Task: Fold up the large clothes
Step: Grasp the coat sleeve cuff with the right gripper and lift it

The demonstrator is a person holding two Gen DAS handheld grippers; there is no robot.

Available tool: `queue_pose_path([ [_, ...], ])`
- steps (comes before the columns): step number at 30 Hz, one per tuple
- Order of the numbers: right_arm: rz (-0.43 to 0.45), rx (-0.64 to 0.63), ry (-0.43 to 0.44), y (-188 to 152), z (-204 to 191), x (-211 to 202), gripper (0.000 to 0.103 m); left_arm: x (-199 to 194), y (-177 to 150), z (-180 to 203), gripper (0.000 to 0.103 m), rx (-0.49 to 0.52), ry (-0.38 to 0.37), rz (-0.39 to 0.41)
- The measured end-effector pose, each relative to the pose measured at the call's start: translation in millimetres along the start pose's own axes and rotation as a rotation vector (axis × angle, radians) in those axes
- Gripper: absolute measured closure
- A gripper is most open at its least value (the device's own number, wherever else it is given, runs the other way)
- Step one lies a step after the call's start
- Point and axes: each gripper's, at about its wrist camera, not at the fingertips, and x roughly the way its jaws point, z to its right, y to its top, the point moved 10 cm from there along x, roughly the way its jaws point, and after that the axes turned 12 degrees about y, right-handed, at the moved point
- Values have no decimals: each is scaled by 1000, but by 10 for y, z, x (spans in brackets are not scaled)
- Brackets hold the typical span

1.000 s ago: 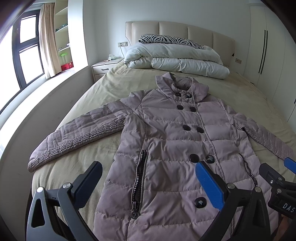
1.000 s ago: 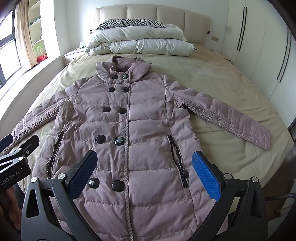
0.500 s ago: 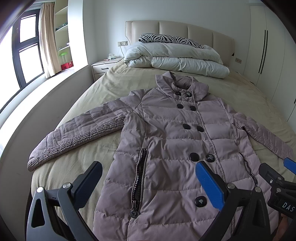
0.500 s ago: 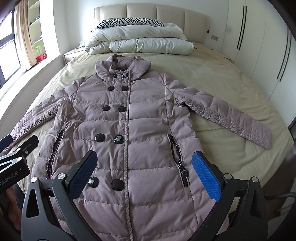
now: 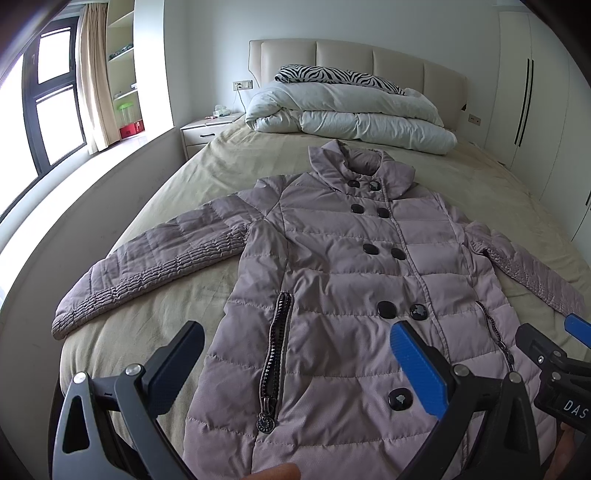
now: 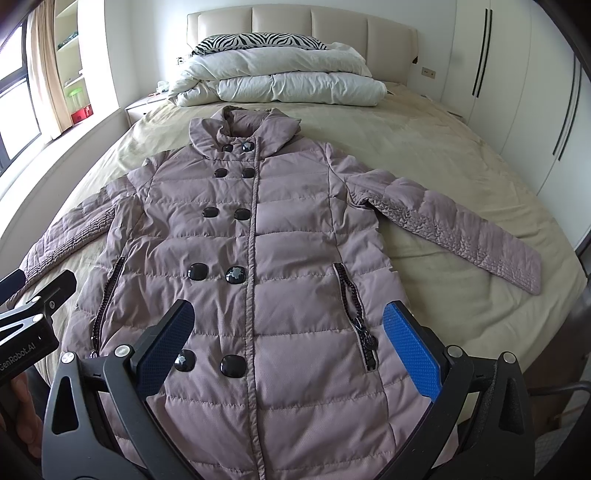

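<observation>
Right, the quilted mauve coat (image 6: 255, 258) lies flat and face-up on the bed (image 6: 461, 177), buttoned, collar toward the headboard (image 6: 303, 29), hem toward me. Its long axis runs straight away from both tools, collar far and hem near. Both sleeves are spread out sideways: left sleeve (image 5: 147, 266) angling toward the window side, right sleeve (image 6: 454, 229) toward the wardrobe side.

My left tool (image 5: 295, 365) hangs above the lower left front of the coat, near the zip pocket (image 5: 275, 354), fingers spread wide, nothing between them. My right tool (image 6: 286, 343) sits over the lower middle front, near the bottom pair of buttons (image 6: 208, 363), also spread wide and empty. Neither touches the fabric as far as I can tell.

I judge no fold has been made yet. The left sleeve is nearer the left tool, the right sleeve nearer the right; each cuff lies out to the side and forward, so a sleeve-in fold would need a reach outward first.

Hidden: the hem is cut off below both views behind the tool frames, so I can't see whether it hangs off the bed edge. The right cuff is partly cropped in the left view. Beyond the collar sit a folded white duvet (image 6: 295, 85) and a zebra pillow (image 6: 258, 38).
</observation>
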Motion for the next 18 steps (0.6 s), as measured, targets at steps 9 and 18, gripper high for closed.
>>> queue_pose_path([
  [9, 58, 163, 89, -128, 659, -26, 0, 135, -231, 137, 0, -23, -86, -87],
  [18, 331, 809, 191, -399, 3666, -162, 0, 471, -388, 310, 0, -109, -256, -263],
])
